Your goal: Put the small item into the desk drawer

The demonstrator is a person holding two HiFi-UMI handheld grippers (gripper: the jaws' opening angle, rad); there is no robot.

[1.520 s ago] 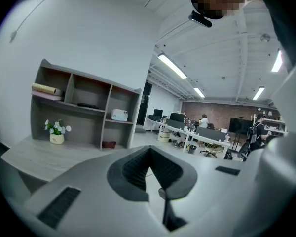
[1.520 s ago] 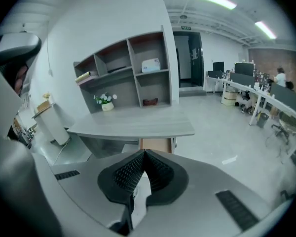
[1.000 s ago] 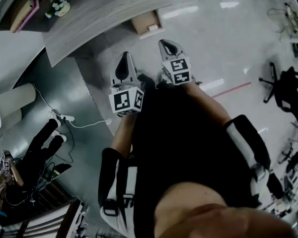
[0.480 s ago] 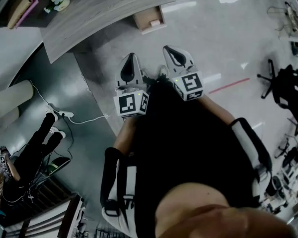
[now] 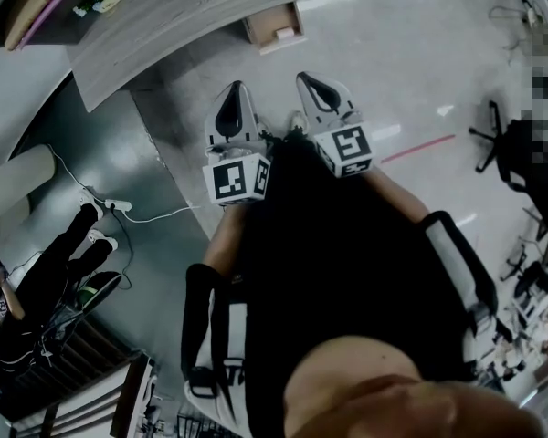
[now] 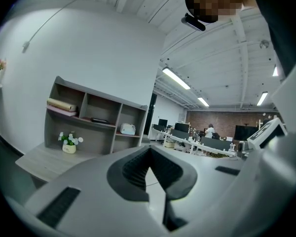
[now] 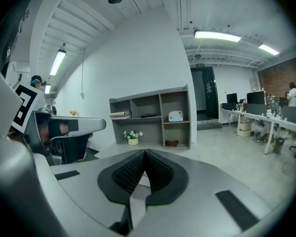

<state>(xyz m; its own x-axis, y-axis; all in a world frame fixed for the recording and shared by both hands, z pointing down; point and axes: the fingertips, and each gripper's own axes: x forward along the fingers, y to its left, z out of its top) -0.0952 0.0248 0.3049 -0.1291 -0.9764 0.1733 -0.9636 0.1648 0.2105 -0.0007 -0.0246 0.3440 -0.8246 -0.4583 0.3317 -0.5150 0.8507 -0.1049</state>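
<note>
Head view: two grey handheld grippers, the left gripper (image 5: 235, 94) and right gripper (image 5: 310, 82), are further from the one open light-wood desk drawer (image 5: 272, 18), far ahead, than a second ago. One small white item (image 5: 284, 33) apparently lies inside, so the placing looks done.
Left gripper view: jaws pressed together, empty.
Right gripper view: likewise closed on nothing.

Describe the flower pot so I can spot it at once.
Find the grey shelf unit against the white wall. At its lower left stands the flower pot, small and pale, with white blossoms. It is the only plant on that unit.
</note>
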